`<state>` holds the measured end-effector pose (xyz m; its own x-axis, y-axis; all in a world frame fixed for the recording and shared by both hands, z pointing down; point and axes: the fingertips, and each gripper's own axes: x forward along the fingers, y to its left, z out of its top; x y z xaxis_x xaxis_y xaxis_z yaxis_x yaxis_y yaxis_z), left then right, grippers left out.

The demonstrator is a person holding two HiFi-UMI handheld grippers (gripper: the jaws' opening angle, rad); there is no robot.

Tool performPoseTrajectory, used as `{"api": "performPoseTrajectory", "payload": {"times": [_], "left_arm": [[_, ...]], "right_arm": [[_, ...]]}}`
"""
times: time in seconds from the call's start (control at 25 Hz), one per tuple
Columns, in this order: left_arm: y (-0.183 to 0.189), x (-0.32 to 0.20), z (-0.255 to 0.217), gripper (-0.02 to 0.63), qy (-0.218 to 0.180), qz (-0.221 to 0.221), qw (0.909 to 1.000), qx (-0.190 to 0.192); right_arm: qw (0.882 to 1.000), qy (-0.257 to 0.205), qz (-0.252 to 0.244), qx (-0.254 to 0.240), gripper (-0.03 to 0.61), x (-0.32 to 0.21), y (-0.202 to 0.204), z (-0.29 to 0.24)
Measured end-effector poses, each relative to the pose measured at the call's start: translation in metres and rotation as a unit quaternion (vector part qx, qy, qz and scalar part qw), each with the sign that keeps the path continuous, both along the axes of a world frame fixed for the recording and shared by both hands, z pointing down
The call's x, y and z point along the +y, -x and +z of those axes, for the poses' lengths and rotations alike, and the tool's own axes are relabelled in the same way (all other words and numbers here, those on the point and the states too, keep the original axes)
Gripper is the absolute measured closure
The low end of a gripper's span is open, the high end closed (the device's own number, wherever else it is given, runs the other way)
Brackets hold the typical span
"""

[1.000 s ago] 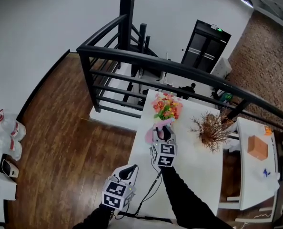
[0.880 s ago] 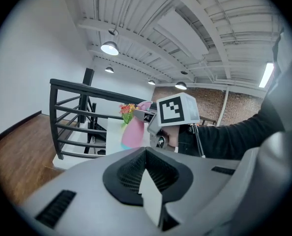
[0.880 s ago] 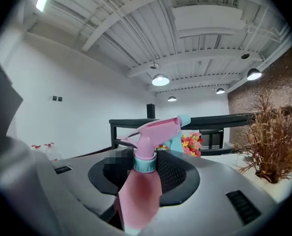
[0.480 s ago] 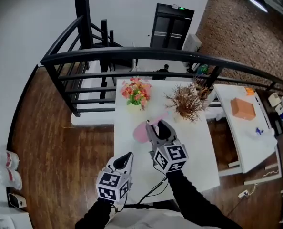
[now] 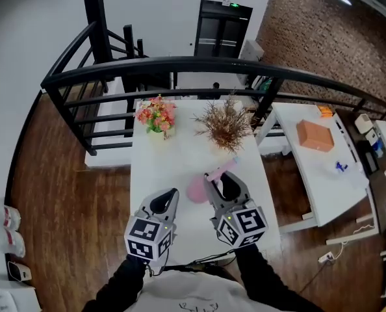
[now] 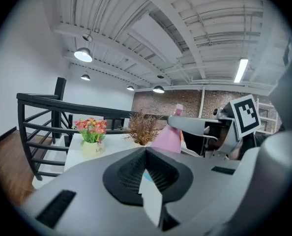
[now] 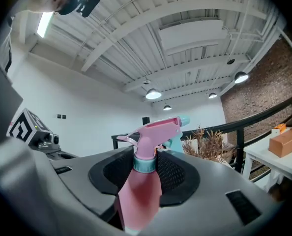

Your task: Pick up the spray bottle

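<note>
A pink spray bottle (image 5: 197, 190) with a pink trigger head and pale blue nozzle hangs above the white table (image 5: 155, 162). My right gripper (image 5: 220, 182) is shut on it. In the right gripper view the black pads clamp the bottle (image 7: 145, 181) at its teal collar, and the right gripper (image 7: 146, 163) holds it upright. My left gripper (image 5: 169, 197) is beside it on the left, its jaws together with nothing between them. In the left gripper view, past the left gripper (image 6: 146, 154), the bottle (image 6: 166, 137) shows in the other gripper.
A pot of pink and orange flowers (image 5: 155, 116) and a dried brown plant (image 5: 224, 125) stand at the table's far end. A black railing (image 5: 180, 67) runs behind. To the right is a second white table (image 5: 323, 174) with an orange box (image 5: 314, 135).
Both grippers have drawn back from the flowers to the table's near end, the right one carrying the pink bottle. The plants now stand farther off.
</note>
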<state>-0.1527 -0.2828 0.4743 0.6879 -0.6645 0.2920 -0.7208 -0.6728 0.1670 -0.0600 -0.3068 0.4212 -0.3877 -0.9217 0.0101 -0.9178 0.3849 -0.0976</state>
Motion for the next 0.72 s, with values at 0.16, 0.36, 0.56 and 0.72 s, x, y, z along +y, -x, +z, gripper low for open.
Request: {"api": "performPoseTrajectory", "payload": {"times": [0.16, 0.36, 0.56, 0.72], "left_arm": [[-0.045, 0.025, -0.015, 0.615, -0.014, -0.013, 0.9998, -0.002], [-0.087, 0.050, -0.028, 0.615, -0.028, -0.029, 0.9992, -0.005], [-0.114, 0.076, -0.036, 0.615, -0.037, -0.042, 0.9984, -0.007], [-0.128, 0.091, -0.039, 0.615, -0.037, -0.053, 0.9979, -0.006]], "right_arm": [[1.000, -0.004, -0.007, 0.005, 0.457, 0.036, -0.051, -0.008], [0.999, -0.005, -0.031, -0.006, 0.457, 0.068, -0.092, -0.012], [0.999, -0.010, -0.052, -0.006, 0.458, 0.093, -0.116, -0.015], [0.998, -0.014, -0.060, -0.010, 0.457, 0.104, -0.132, -0.016]]}}
